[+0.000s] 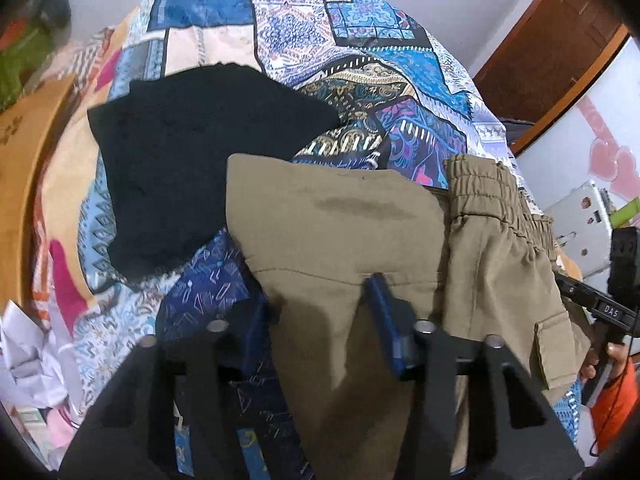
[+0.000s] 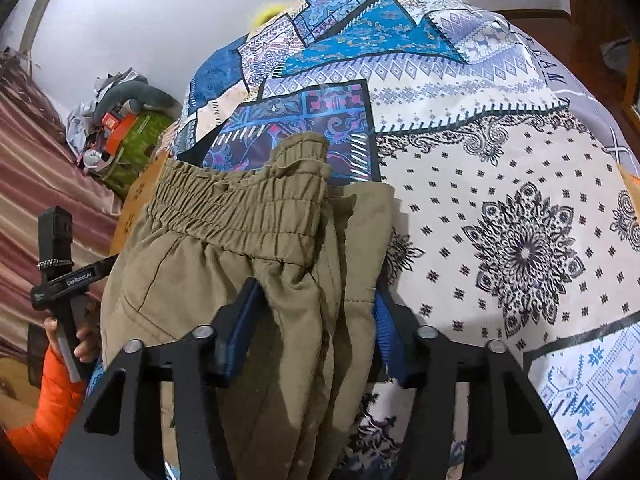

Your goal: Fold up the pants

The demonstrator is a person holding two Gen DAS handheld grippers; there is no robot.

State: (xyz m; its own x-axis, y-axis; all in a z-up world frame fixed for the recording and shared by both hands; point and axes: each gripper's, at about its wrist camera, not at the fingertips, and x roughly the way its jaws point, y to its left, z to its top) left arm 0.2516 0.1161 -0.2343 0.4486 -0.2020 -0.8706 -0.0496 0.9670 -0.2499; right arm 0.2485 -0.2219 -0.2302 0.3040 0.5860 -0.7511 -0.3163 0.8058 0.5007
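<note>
The khaki pants (image 1: 340, 232) are lifted over the patterned bedspread (image 1: 280, 40). My left gripper (image 1: 320, 308) is shut on a hem end of the pants, with the cloth draped between its blue pads (image 1: 384, 312). The elastic waistband (image 1: 496, 200) hangs to the right. In the right wrist view my right gripper (image 2: 316, 312) is shut on the pants (image 2: 224, 280) just below the gathered waistband (image 2: 240, 204). The cloth bunches between its fingers (image 2: 244, 316). The pants' lower part hangs down out of sight.
A black garment (image 1: 192, 160) lies on the bedspread (image 2: 500, 200) left of the pants. A wooden bed frame (image 1: 24, 184) runs along the left. Clutter (image 2: 120, 128) sits at the bed's far corner. A wooden door (image 1: 560, 48) stands at the right.
</note>
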